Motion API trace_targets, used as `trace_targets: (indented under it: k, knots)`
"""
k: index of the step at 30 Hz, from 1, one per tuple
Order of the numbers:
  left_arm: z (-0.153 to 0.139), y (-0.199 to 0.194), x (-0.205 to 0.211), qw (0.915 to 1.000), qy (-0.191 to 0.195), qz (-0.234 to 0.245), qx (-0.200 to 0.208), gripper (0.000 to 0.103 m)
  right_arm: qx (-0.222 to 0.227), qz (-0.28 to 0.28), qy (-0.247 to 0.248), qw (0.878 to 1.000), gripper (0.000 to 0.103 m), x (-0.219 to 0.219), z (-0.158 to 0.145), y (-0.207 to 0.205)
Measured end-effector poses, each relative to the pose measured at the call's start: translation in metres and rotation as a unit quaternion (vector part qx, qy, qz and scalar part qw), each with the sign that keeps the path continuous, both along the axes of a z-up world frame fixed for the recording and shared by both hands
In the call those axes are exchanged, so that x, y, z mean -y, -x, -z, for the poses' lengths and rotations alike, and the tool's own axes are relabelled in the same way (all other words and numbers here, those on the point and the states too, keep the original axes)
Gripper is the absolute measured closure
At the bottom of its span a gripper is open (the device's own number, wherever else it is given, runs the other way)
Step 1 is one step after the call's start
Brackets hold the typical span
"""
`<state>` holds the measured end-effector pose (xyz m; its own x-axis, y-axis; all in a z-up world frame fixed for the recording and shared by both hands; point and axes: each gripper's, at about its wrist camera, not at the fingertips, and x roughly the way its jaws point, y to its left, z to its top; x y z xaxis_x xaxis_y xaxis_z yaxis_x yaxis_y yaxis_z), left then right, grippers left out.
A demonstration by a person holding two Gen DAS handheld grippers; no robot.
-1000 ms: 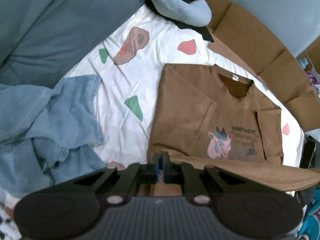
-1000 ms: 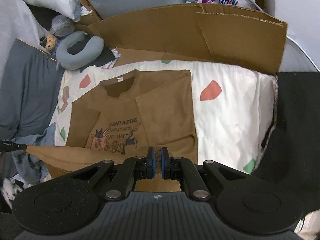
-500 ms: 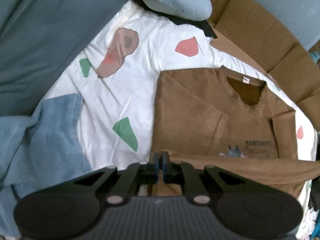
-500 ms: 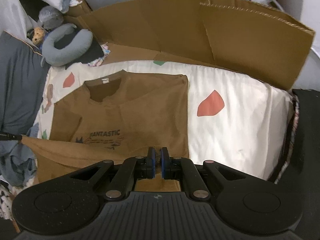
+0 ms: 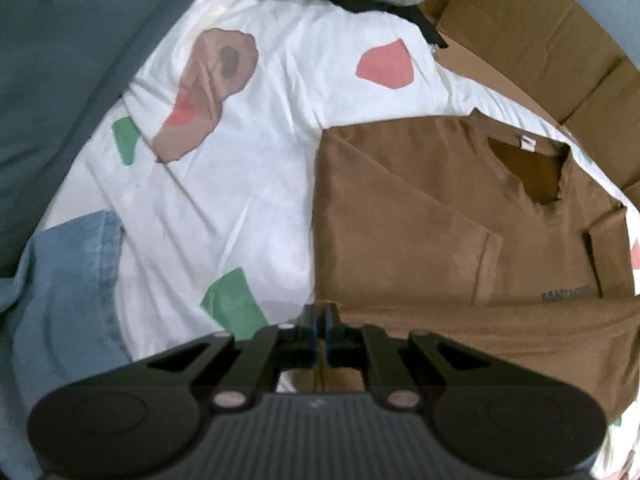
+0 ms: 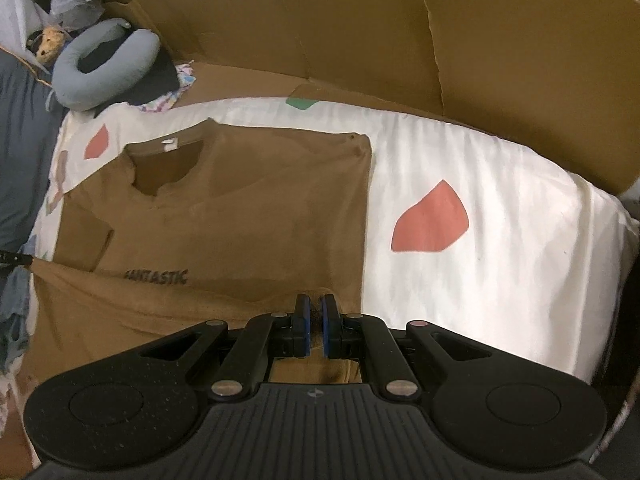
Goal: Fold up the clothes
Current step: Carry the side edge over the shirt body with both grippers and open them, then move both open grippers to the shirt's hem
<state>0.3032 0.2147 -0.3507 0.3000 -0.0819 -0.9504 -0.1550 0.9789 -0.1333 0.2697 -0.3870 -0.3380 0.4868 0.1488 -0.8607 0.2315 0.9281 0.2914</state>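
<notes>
A brown T-shirt lies front up on the white patterned bedsheet, both sleeves folded in over the chest. Its bottom hem is lifted and stretched between my two grippers as a taut fold across the lower chest, covering all of the print except the word FANTASTIC. My left gripper is shut on the hem's left corner. My right gripper is shut on the hem's right corner, with brown cloth bunched between its blue pads. The left gripper's tip also shows at the left edge of the right wrist view.
A blue denim garment lies crumpled left of the shirt. A grey blanket covers the far left. A grey neck pillow sits past the collar. Cardboard panels stand along the far side of the sheet.
Both grippers have come down and moved toward the collar with the hem between them. The fold now covers the cat picture, which showed a second ago. The bed looks closer in both views.
</notes>
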Motion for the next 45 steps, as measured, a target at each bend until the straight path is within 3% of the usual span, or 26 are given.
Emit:
trace_targets:
  k: [4,9,11,13,14,17,22,26,31,38,45]
  knots:
    - [0.006,-0.005,-0.002,0.9997,0.010,0.013,0.019,0.098,0.010,0.016,0.004,1.000,0.097,0.004,0.009,-0.008]
    - [-0.007,-0.007,-0.011,0.9994,0.004,0.020,0.029,0.090,0.029,0.033,-0.001,0.999,0.091,0.010,0.008,-0.009]
    - [-0.015,-0.007,-0.013,0.9991,-0.005,0.031,0.030,0.077,0.034,0.038,-0.002,0.999,0.084,0.012,0.006,-0.008]
    - [-0.022,-0.005,-0.014,0.9986,-0.015,0.039,0.031,0.054,0.042,0.043,0.001,0.998,0.066,0.012,0.003,-0.005]
    - [-0.026,-0.003,-0.014,0.9983,-0.020,0.044,0.033,0.052,0.048,0.045,0.003,0.998,0.061,0.012,0.000,-0.004]
    - [-0.034,0.000,-0.013,0.9972,-0.029,0.062,0.032,0.050,0.057,0.049,0.011,0.997,0.056,0.011,-0.005,0.000]
    - [-0.041,0.008,-0.010,0.9955,-0.027,0.080,0.044,0.041,0.048,0.049,0.032,0.997,0.055,0.006,-0.007,0.002]
    - [-0.042,0.020,-0.007,0.9948,-0.018,0.086,0.052,0.041,0.046,0.058,0.043,0.996,0.035,0.004,-0.010,0.005]
    - [-0.043,0.036,-0.008,0.9936,-0.004,0.084,0.075,0.028,0.060,0.070,0.049,0.995,0.033,-0.003,-0.020,0.012]
    - [-0.023,0.048,-0.001,0.9908,-0.018,0.093,0.097,0.027,0.085,0.081,0.038,0.992,0.026,-0.018,-0.010,0.021]
    - [0.000,0.054,0.003,0.9886,-0.027,0.113,0.096,0.027,0.062,0.066,0.059,0.994,0.026,-0.030,0.010,0.028]
